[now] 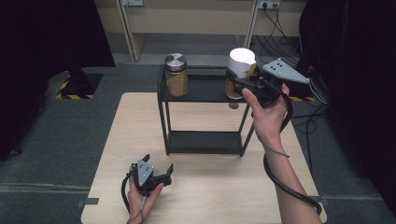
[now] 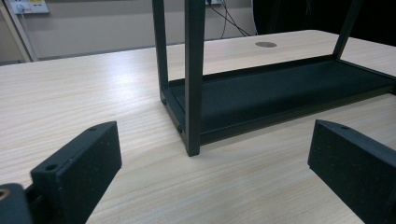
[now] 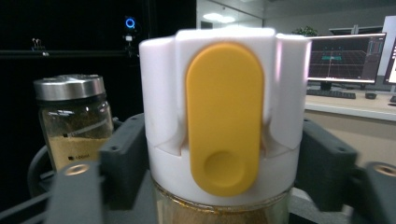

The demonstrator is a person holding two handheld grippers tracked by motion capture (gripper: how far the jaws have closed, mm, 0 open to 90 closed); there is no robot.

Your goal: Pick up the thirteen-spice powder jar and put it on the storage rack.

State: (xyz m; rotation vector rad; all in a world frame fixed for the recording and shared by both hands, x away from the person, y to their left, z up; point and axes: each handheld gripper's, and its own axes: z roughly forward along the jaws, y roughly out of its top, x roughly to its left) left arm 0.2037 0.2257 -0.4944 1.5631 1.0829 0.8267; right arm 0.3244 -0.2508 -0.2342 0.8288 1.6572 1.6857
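Note:
A jar with a white cap and a yellow flip tab (image 1: 241, 65) (image 3: 224, 116) stands at the right end of the black rack's top shelf (image 1: 205, 88). My right gripper (image 1: 236, 84) (image 3: 224, 158) is shut on it, one jaw against each side just under the cap. A second jar with a steel lid (image 1: 176, 74) (image 3: 74, 116), holding tan powder, stands at the shelf's left end. My left gripper (image 1: 159, 163) (image 2: 215, 140) is open and holds nothing, low over the table (image 1: 215, 196) in front of the rack's near left leg (image 2: 193, 79).
The rack's lower shelf (image 2: 280, 88) is bare. A round cable grommet (image 1: 233, 106) sits in the tabletop behind the rack. Cables trail from both grippers, and the right one loops along the forearm. Dark curtains stand on both sides.

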